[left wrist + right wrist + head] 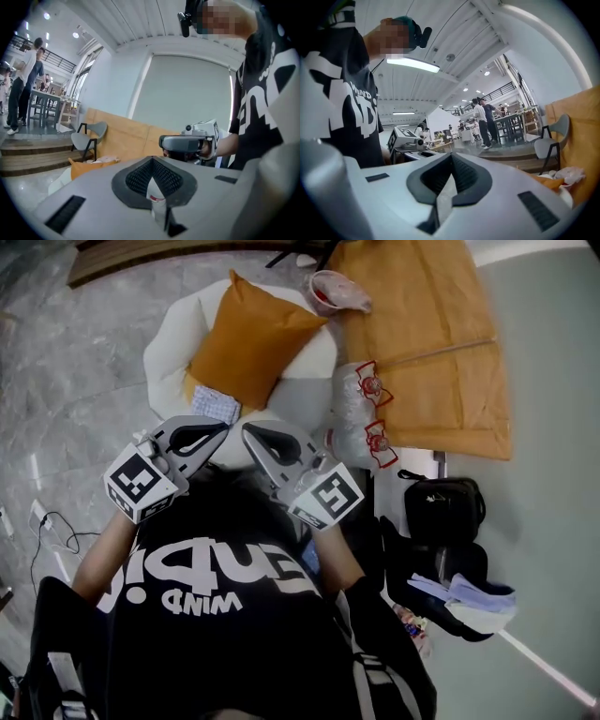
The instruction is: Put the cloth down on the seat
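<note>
As jaws press fully together, left hand-held gripper (217, 430) clenched on nothing; right hand-held gripper (253, 434) likewise clenched, empty.

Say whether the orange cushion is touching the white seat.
Touching. The head view shows the orange cushion resting directly on the white seat, covering its middle.

Blue-checked cloth (217, 405) lying on white seat (169, 348), near its front.
</note>
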Motion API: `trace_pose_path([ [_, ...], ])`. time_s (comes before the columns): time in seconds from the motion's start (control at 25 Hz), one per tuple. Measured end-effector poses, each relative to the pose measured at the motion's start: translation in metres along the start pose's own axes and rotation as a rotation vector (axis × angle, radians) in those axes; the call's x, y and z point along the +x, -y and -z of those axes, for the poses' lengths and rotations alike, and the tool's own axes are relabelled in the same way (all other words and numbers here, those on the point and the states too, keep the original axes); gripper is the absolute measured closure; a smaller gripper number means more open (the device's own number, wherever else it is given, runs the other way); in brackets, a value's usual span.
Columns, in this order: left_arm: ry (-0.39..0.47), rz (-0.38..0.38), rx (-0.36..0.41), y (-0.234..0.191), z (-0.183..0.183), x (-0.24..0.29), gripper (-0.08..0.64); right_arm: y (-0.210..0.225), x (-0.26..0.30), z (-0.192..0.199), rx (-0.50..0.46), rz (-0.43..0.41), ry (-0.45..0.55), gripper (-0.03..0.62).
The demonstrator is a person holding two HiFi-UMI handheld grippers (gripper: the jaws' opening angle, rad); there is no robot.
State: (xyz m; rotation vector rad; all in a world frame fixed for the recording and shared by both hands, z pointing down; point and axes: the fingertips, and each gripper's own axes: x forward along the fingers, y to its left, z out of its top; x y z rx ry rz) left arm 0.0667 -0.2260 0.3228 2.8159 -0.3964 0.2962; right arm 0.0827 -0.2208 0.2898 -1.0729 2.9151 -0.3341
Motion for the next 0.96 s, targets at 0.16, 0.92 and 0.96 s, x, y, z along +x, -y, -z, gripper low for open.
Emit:
trace_pose_path([
  [0.16, 0.002, -0.011, -0.001, 0.009, 0.001, 0.001, 0.554, -0.006, -0.007, -0.003, 0.0, -0.03, 0.007, 0.574],
  [0.92, 0.015, -0.013, -0.007, 0.027, 0.0, 0.0, 0.554, -0.015, -0.022, -0.01, 0.004, -0.067, 0.017, 0.574],
  [0.96, 0.014, -0.014, -0.007, 0.03, 0.0, 0.001, 0.554, -0.016, -0.024, -0.01, 0.001, -0.067, 0.017, 0.574],
])
